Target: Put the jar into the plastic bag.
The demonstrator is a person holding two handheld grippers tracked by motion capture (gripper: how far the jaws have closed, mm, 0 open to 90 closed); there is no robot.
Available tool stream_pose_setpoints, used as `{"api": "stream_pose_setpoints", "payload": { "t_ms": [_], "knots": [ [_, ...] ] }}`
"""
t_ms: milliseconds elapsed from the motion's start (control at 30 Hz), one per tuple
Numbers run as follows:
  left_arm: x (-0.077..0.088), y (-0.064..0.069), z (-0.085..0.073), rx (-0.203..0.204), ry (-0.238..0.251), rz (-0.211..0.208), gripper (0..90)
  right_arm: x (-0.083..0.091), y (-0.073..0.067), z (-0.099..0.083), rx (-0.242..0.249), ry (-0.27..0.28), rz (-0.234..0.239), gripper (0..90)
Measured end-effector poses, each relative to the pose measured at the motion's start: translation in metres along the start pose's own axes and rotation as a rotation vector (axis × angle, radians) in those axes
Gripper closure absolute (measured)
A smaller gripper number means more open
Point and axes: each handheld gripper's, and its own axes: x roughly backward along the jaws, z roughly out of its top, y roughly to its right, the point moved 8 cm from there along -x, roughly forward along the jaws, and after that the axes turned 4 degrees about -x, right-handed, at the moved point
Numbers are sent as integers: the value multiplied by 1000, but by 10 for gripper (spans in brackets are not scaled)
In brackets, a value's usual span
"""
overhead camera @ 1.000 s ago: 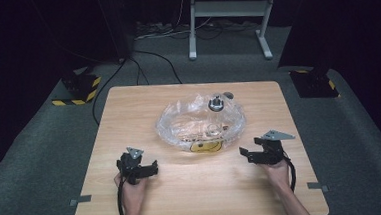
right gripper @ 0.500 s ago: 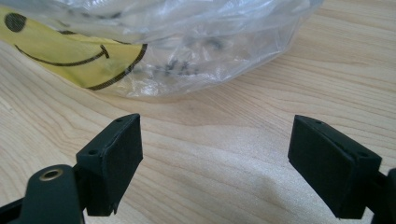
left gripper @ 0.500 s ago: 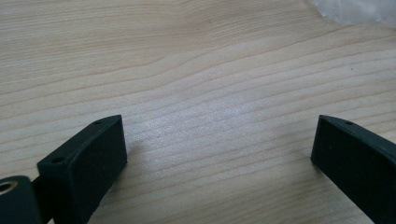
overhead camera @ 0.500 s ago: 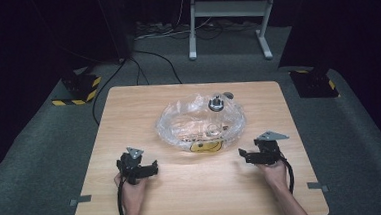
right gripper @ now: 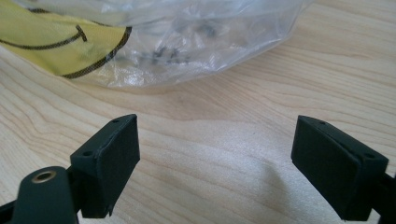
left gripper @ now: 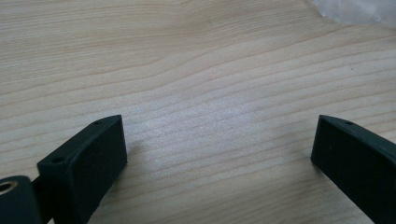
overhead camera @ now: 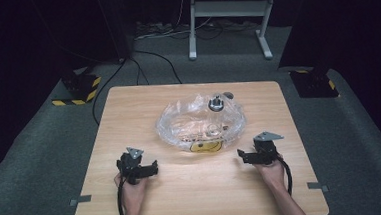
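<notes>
Since a second ago the right gripper (overhead camera: 242, 156) has slid a little toward the near edge of the table (overhead camera: 128, 99), while the left gripper (overhead camera: 152, 167) has kept its place. Both are spread wide with nothing between their jaws, low over bare wood. The clear plastic bag (overhead camera: 199, 122), crumpled, with a yellow smiley print, lies mid-table just beyond them.
</notes>
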Motion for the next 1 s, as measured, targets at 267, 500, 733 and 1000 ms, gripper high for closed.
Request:
{"api": "stream_pose_setpoints", "payload": {
  "t_ms": [267, 500, 733, 1000],
  "knots": [
    [0, 0, 0, 0, 0, 1, 36, -12, -3, -10, 43, -42, -21, 131],
    [0, 0, 0, 0, 0, 1, 36, -12, -2, -10, 44, -41, -25, 126],
    [0, 0, 0, 0, 0, 1, 36, -13, -2, -10, 44, -41, -25, 125],
    [0, 0, 0, 1, 0, 0, 36, -13, -2, -10, 45, -40, -21, 125]
  ]
}}
